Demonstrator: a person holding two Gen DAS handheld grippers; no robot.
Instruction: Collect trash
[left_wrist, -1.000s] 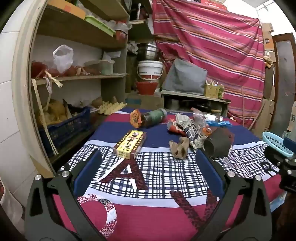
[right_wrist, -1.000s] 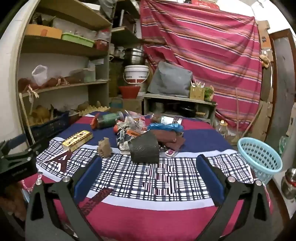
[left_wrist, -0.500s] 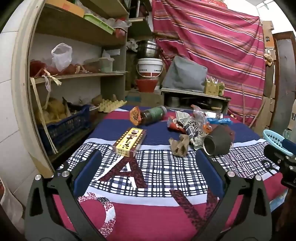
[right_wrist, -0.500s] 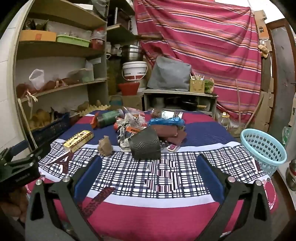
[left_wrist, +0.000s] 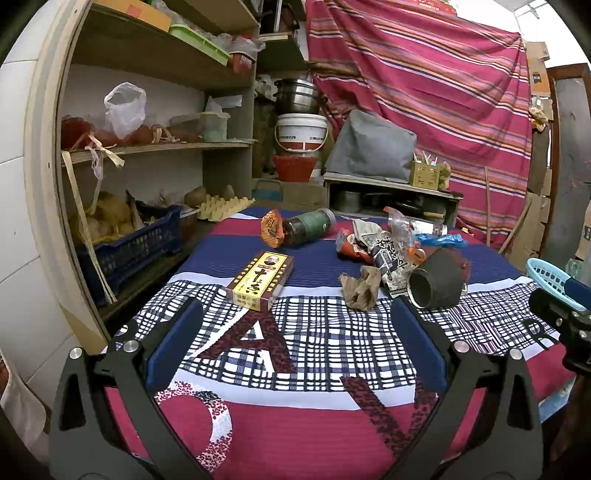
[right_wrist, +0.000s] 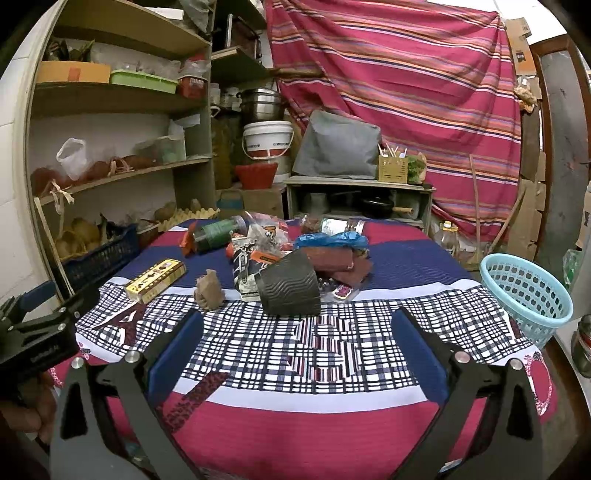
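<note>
Trash lies on the patterned table cloth (left_wrist: 295, 339): a yellow-brown box (left_wrist: 261, 280), a crumpled brown paper (left_wrist: 360, 288), a black ribbed cup (left_wrist: 436, 284) on its side, a green-labelled jar (left_wrist: 306, 230) and wrappers (left_wrist: 384, 247). My left gripper (left_wrist: 295, 332) hangs open above the near cloth, short of the box. In the right wrist view my right gripper (right_wrist: 295, 332) is open too, just in front of the black cup (right_wrist: 290, 288). A light blue basket (right_wrist: 526, 291) stands off the table's right edge.
Wooden shelves (left_wrist: 155, 147) with bags and a blue crate (left_wrist: 129, 254) flank the left side. A striped curtain (right_wrist: 406, 81), a white bucket (right_wrist: 267, 140) and a low shelf (right_wrist: 358, 199) stand behind the table. A hand (right_wrist: 26, 410) holds the left gripper.
Both views have drawn back slightly from the table and its trash looks a little farther off. Both grippers stay open and nothing on the cloth has moved.
</note>
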